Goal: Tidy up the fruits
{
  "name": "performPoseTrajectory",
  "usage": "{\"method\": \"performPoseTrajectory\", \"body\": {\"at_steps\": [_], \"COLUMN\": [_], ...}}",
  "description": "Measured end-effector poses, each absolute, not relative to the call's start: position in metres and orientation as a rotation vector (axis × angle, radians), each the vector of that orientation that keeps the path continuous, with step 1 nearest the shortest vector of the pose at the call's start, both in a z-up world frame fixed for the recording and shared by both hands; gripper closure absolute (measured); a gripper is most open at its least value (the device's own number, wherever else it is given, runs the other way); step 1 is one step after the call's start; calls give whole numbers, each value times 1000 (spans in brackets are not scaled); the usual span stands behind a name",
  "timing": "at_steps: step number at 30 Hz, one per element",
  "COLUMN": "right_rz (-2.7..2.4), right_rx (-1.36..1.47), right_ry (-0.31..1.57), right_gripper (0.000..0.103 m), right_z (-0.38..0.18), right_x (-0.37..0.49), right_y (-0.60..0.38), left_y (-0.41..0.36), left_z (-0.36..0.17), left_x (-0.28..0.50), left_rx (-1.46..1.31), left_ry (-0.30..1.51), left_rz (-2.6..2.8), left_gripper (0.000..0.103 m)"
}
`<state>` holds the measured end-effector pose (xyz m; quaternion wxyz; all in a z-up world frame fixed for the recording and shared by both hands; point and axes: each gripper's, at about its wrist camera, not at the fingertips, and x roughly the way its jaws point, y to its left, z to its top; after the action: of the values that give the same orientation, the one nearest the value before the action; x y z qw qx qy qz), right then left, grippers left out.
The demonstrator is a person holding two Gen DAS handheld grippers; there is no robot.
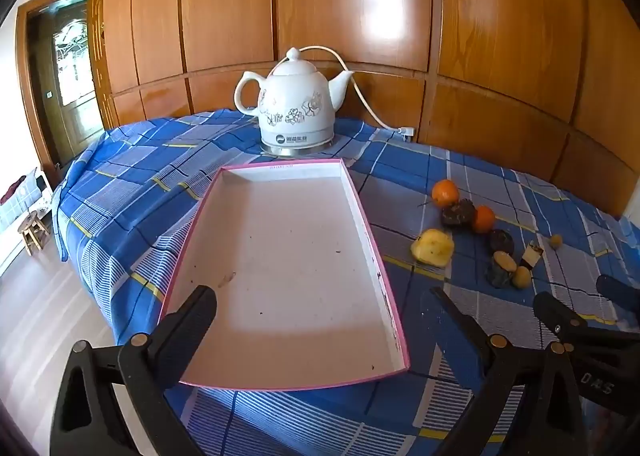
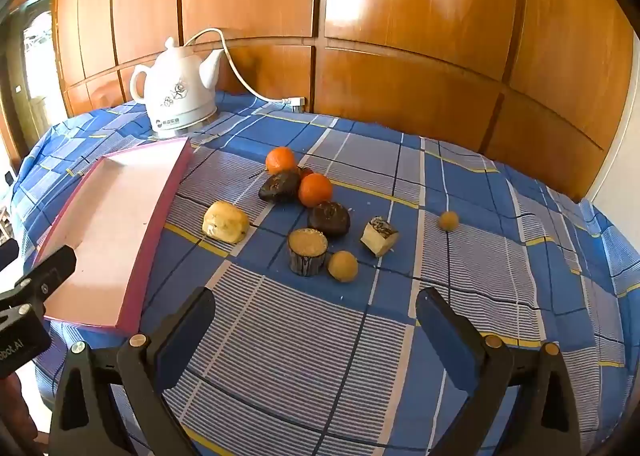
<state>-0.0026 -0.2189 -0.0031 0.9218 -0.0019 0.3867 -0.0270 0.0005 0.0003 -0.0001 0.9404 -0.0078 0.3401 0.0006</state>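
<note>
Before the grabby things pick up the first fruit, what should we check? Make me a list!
1. Pink tray empty, with room for fruit: ok.
2. Right tool open, nothing between its fingers: ok.
3. Left tool open, over the tray: ok.
4. Fruit pile on the cloth, none in the tray yet: ok.
5. Small yellow fruit nearest the right tool, apart from the oranges: ok.
6. White kettle behind the tray, clear of the fruit: ok.
7. Whether the dark fruits are soft: cannot tell.
</note>
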Motion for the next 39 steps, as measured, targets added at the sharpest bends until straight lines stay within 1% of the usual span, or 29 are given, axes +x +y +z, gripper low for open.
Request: {"method": "performPoseTrajectory", "body": {"at_steps": [11, 28, 39], "right_rz": [-59, -82, -164], "right_rx": [-2, -21, -71], "right_ry": [776, 772, 695], "right_gripper": [1, 1, 1], "right_z": [-4, 2, 16], "right_x": [-5, -2, -9], "right_y": [-220, -212, -213], "left_y": [-9, 0, 0], "left_z": [-14, -8, -7], "left_x": [-3, -3, -3], "left_rx": [9, -15, -18], "left_ry": [688, 701, 708], "left_rz": [-8, 0, 5], "left_gripper": [0, 0, 0]}}
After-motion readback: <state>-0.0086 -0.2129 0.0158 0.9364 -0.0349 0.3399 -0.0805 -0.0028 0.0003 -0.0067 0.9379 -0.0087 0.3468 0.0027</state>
